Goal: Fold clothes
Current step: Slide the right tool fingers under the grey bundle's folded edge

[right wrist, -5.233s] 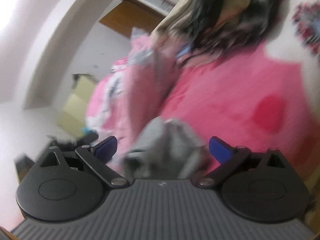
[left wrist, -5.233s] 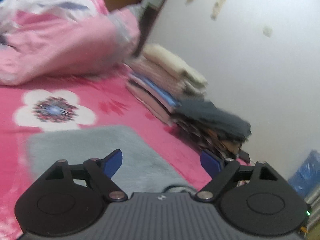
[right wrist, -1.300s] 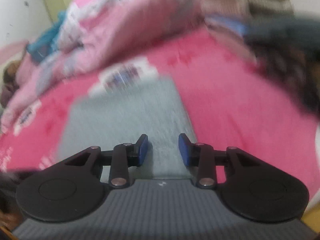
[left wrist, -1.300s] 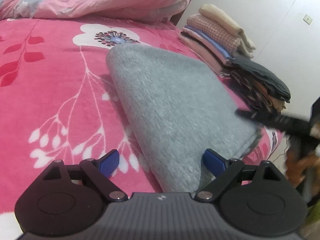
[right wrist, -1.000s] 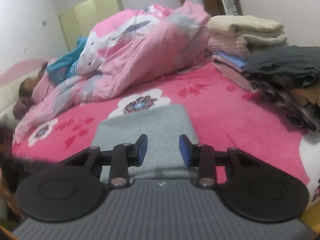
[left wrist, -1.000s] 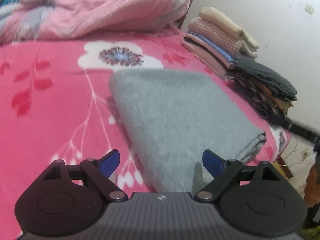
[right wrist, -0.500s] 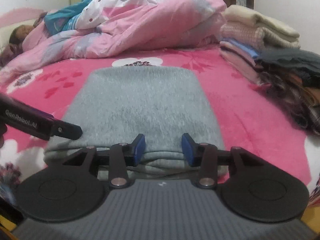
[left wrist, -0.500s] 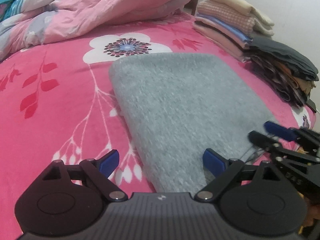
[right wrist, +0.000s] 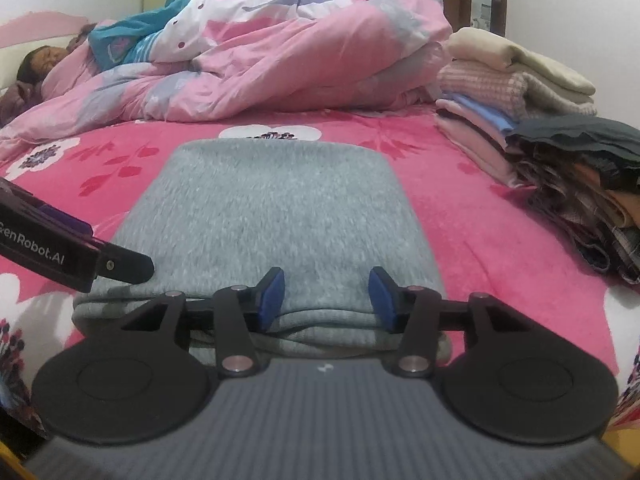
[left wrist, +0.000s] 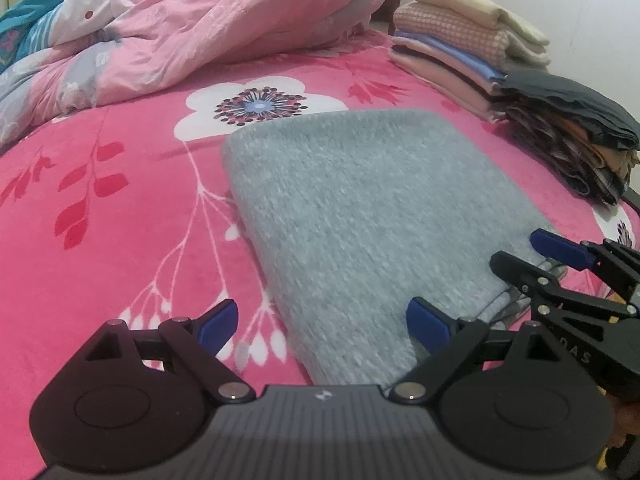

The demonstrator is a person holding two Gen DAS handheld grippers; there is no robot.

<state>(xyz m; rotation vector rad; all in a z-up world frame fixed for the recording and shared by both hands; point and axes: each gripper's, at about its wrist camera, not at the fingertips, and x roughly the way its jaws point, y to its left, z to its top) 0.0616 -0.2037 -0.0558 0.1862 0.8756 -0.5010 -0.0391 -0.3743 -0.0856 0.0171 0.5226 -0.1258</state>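
Observation:
A folded grey fleece garment (left wrist: 360, 208) lies flat on the pink flowered bedspread (left wrist: 100, 208); it also shows in the right wrist view (right wrist: 276, 216). My left gripper (left wrist: 322, 320) is wide open at the garment's near left corner, the cloth edge between its fingers. My right gripper (right wrist: 326, 294) is partly open, level with the garment's near folded edge, its blue pads (right wrist: 272, 292) touching the layers. The right gripper also shows in the left wrist view (left wrist: 560, 264), and the left one in the right wrist view (right wrist: 120, 266).
A stack of folded clothes (left wrist: 472, 52) and a darker pile (left wrist: 576, 140) sit at the bed's right edge. A crumpled pink duvet (right wrist: 280, 56) lies at the back, with a person (right wrist: 44, 58) lying at the far left. The wall (right wrist: 580, 8) is on the right.
Both grippers have come down to the garment's near edge. The right gripper has opened a little wider and moved closer to the folded layers. The garment has not moved.

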